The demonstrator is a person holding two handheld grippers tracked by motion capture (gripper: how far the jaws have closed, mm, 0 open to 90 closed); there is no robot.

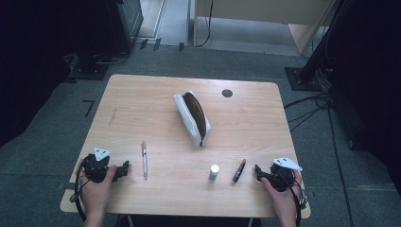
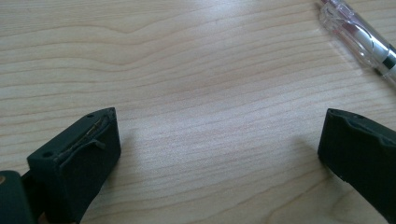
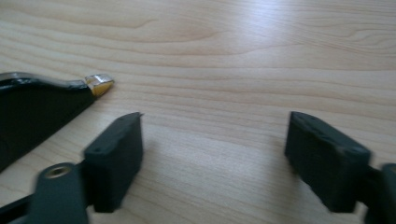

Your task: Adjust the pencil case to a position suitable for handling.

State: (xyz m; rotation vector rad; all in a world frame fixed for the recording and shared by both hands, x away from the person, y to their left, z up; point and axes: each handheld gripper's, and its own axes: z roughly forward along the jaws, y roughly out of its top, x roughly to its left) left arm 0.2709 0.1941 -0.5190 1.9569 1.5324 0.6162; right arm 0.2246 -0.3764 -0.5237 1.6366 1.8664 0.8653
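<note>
Both grippers rest low on the worktop with fingers spread and nothing between them. The clear pen lies just beyond the left gripper, off its right finger; the black pen lies just off the left finger of the right gripper. For a sound pick, each barrel should probably be centred between the fingers and squeezed across its width. The open pencil case lies well ahead of both, and a small white bottle stands near the black pen.
</note>
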